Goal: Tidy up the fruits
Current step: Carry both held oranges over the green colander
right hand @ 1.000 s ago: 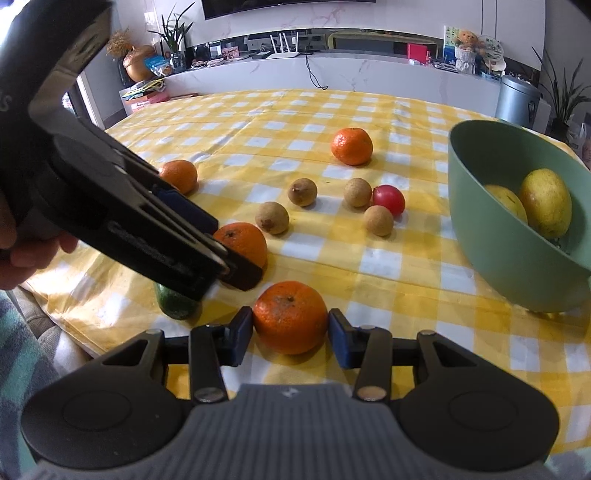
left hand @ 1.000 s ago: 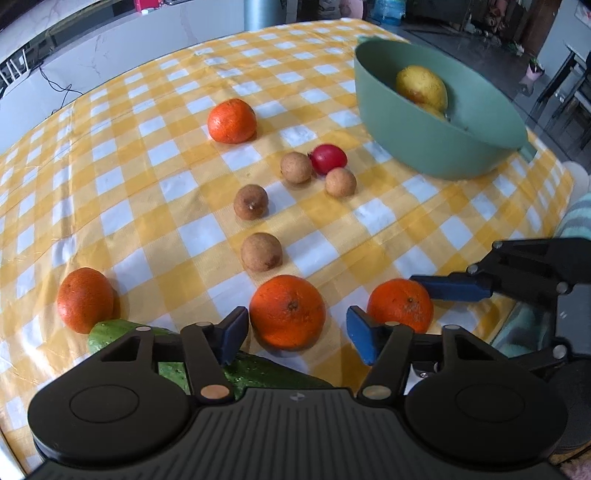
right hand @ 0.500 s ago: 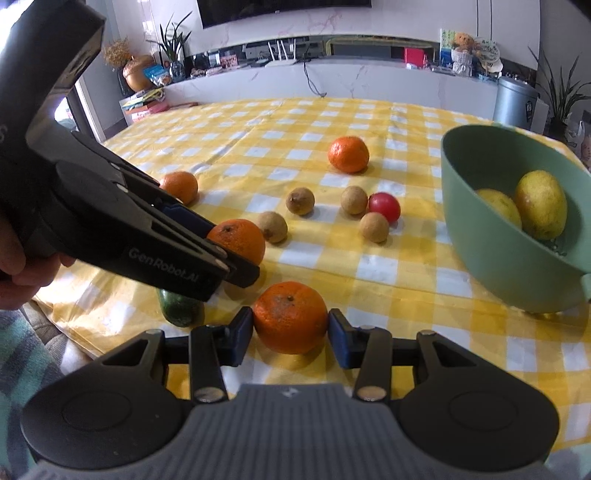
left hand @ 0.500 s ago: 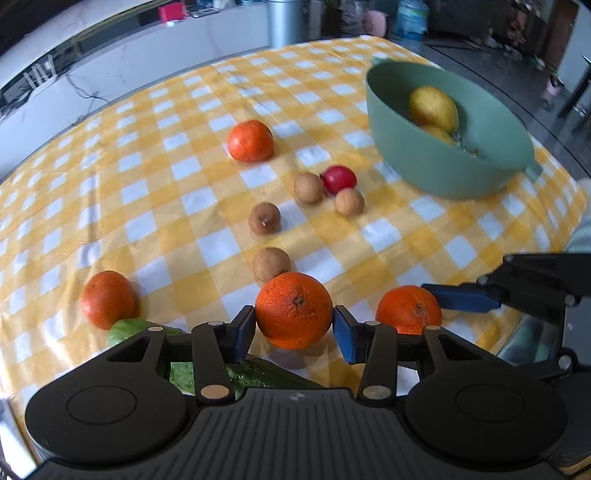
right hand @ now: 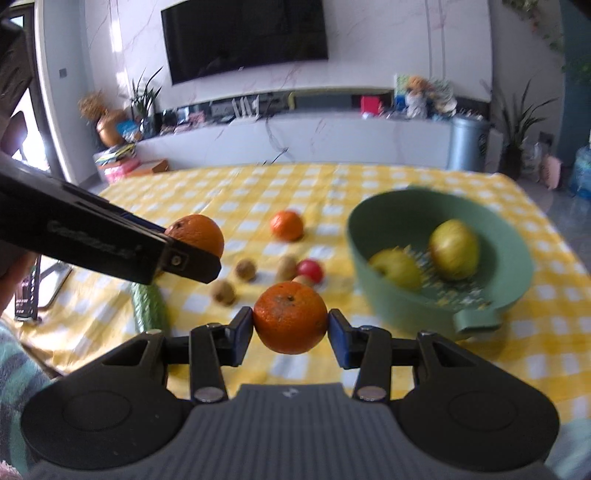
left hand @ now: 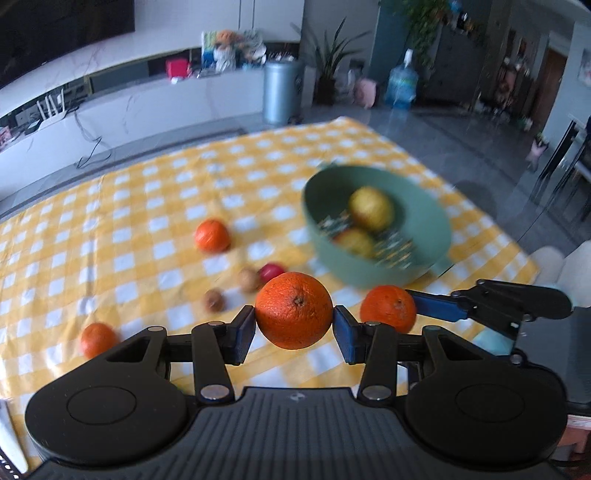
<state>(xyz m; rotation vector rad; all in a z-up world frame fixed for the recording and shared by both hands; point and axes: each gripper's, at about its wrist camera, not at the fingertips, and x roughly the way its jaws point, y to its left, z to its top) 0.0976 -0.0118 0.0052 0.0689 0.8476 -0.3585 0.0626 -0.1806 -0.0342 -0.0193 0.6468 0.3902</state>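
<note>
Two grippers, left (left hand: 294, 328) and right (right hand: 291, 330), each clamp an orange, seemingly above the tablecloth (right hand: 535, 332).

The left hand-held gripper (left hand: 294, 326) clamps an orange (left hand: 293, 310) above the checked tablecloth (left hand: 122, 206), green bowl (left hand: 373, 266) beyond

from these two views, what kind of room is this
Most likely a home living and dining room: a wall-mounted TV above a long low cabinet, potted plants, and a table under a yellow checked cloth with fruit and a green bowl.
</note>
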